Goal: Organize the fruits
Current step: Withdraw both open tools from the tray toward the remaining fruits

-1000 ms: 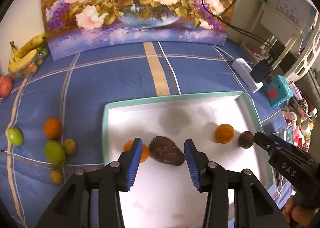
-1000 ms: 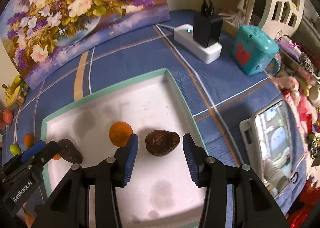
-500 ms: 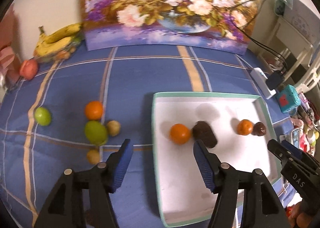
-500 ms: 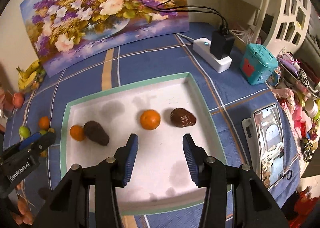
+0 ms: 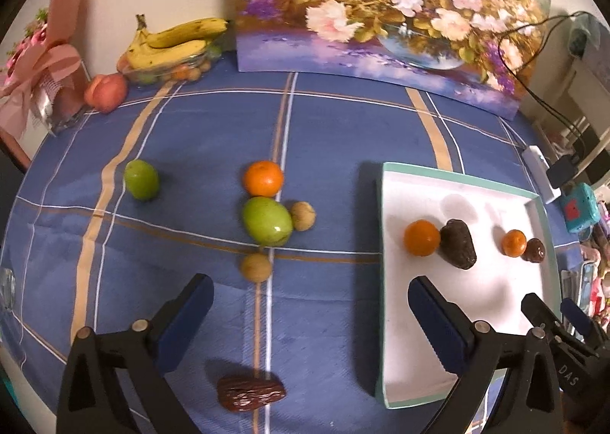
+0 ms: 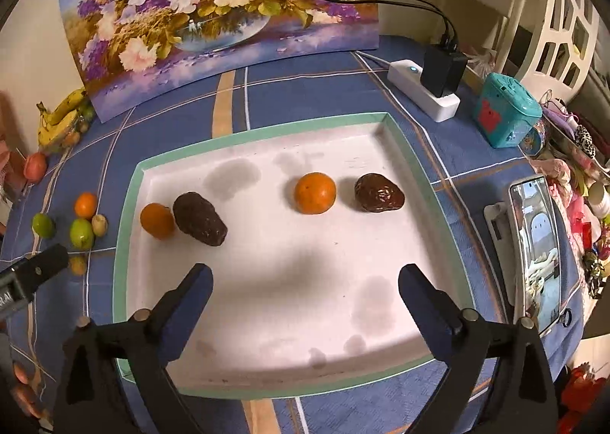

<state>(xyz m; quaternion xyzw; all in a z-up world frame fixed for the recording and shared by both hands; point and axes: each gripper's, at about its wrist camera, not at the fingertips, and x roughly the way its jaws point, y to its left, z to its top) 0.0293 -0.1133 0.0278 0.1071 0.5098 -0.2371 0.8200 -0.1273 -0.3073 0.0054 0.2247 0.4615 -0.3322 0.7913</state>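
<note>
Blue checked cloth [image 5: 335,152] across whole tabletop, left wrist view. Left gripper [image 5: 310,304] over bare cloth, jaws just opened wide, nothing between them. Loose on cloth: one tangerine [image 5: 263,178], two green fruits [image 5: 267,221] [image 5: 141,179], two small tan fruits [image 5: 303,216] [image 5: 256,267], one date [image 5: 251,393] lying near, low between the fingers. Far left corner: one banana bunch [image 5: 175,41], one peach [image 5: 105,92]. White tray [image 5: 385,319] with green rim at right, holding four pieces in two pairs: orange [image 5: 421,237] touching dark brown fruit [image 5: 458,243]; smaller orange [image 5: 514,242] touching small dark fruit [image 5: 535,250]. Open cloth between loose cluster and tray's left edge. Flower painting [image 5: 381,7] closing far side.

Right wrist view. Right gripper [image 6: 305,295] above near half of tray [image 6: 121,270], jaws likewise just opened, fingers far apart, nothing held. Same four fruits counted: left pair orange [image 6: 157,220] and dark fruit [image 6: 199,218] touching, near left rim; right pair orange [image 6: 315,193] and dark fruit [image 6: 378,192] just beside each other, toward far right. Near half of tray bare, faint stains only. Right of tray: one phone [image 6: 535,251], one teal box [image 6: 507,110], one white power strip [image 6: 423,95] carrying black plug. Loose fruit cluster [image 6: 82,228] left of tray.
</note>
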